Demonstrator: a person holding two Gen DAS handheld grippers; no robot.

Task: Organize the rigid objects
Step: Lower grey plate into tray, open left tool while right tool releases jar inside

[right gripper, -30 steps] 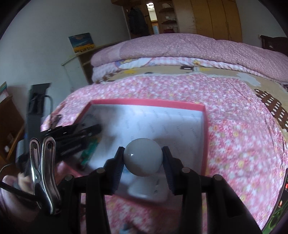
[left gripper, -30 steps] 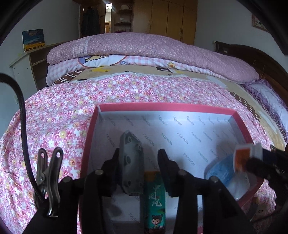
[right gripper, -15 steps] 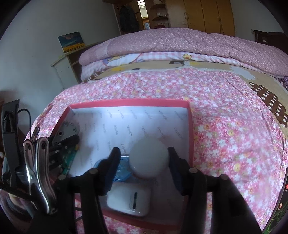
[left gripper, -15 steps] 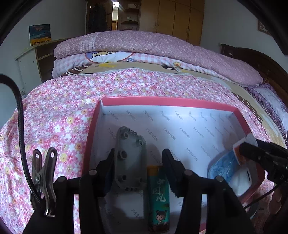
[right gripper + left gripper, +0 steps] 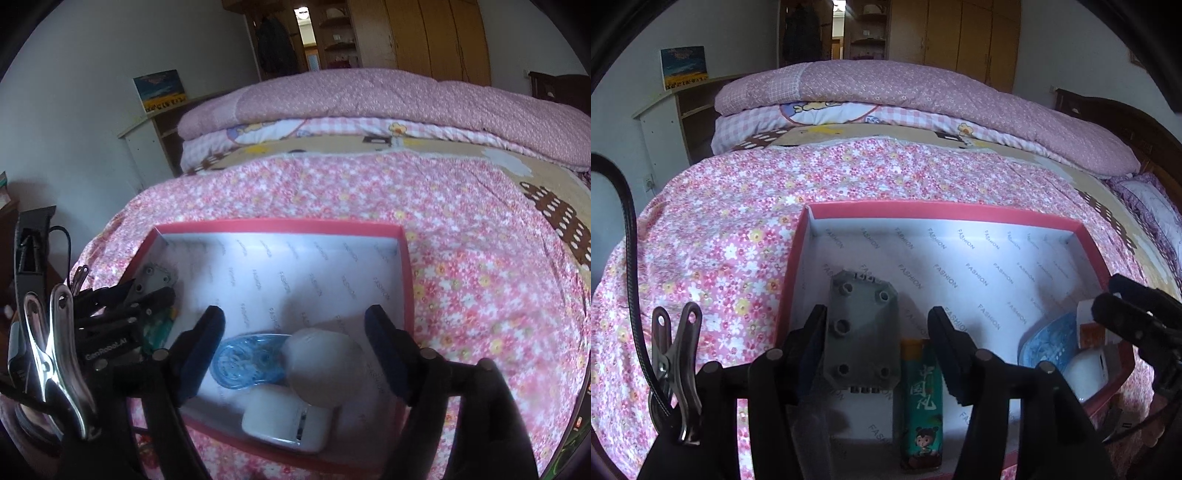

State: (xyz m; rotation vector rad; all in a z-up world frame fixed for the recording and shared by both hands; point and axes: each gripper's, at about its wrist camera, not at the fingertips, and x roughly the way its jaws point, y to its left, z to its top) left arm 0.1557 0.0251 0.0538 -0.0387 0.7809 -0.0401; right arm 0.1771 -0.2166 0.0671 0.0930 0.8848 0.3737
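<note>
Ball (image 5: 322, 365) is lying low in the frame inside the box (image 5: 405, 273), free between the right tongs (image 5: 295, 350), just opening wide. Left tongs (image 5: 877, 354), likewise opening, are releasing the plate (image 5: 862, 332). Next move, I judge: withdrawing both.

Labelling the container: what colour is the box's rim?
Red, around a white printed lining; the box shows best in the right wrist view.

Soft daylight, glare inside box (image 5: 945, 214), fisheye-bent dark corners
</note>
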